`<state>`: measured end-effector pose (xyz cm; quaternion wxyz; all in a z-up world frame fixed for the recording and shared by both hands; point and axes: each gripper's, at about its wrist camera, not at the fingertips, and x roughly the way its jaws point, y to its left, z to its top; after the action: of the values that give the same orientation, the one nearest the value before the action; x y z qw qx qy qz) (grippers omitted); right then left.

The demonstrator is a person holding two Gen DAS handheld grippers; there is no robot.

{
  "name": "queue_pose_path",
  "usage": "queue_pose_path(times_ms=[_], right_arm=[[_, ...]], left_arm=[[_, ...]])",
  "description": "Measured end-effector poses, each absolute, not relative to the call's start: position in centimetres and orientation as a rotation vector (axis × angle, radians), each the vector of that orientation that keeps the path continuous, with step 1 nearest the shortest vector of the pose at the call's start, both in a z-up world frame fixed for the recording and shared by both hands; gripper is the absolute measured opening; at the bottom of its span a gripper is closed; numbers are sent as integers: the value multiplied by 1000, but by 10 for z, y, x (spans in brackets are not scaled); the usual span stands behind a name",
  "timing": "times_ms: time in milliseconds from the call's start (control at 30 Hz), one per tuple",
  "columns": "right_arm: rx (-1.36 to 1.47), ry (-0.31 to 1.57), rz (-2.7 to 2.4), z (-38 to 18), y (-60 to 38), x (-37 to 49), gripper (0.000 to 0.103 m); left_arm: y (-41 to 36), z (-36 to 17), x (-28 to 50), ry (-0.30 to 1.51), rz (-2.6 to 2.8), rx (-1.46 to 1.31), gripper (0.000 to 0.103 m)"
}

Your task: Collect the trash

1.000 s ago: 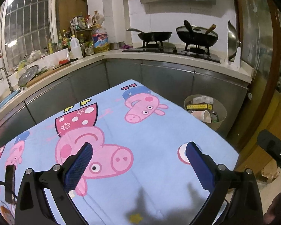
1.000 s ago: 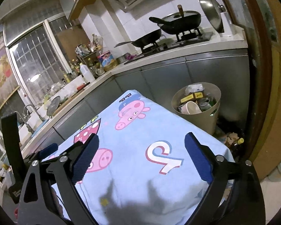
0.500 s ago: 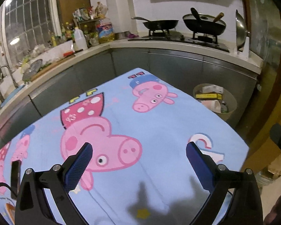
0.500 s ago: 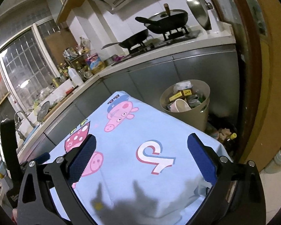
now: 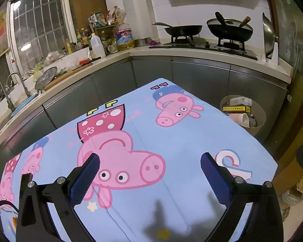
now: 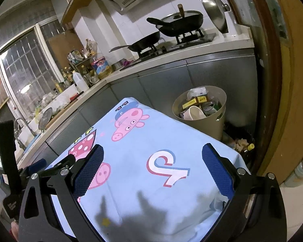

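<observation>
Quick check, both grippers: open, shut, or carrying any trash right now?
Left gripper: open, nothing between its fingers, above the cartoon tablecloth.
Right gripper: open, holding nothing, above the same tablecloth.

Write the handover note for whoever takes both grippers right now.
Left gripper: open, empty, above the cartoon-pig tablecloth.
Right gripper: open, empty, above the same cloth near its right edge.
Trash bin: on the floor past the table's far right corner, against the cabinets, already holding boxes, a cup and cans.
Done: no trash shows on the cloth.
Left: some debris and a yellow-capped item lie on the floor beside the bin; check whether those belong in it.
</observation>
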<state>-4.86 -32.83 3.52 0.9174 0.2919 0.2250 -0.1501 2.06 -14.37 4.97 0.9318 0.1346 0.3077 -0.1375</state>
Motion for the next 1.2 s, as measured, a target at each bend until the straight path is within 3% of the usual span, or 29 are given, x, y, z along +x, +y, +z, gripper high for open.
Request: queue_pose_path(times_ms=[1200], right_arm=[[594, 490, -258, 32, -316, -40, 97]], left_arm=[[-143, 55, 18, 570, -232, 299, 99]])
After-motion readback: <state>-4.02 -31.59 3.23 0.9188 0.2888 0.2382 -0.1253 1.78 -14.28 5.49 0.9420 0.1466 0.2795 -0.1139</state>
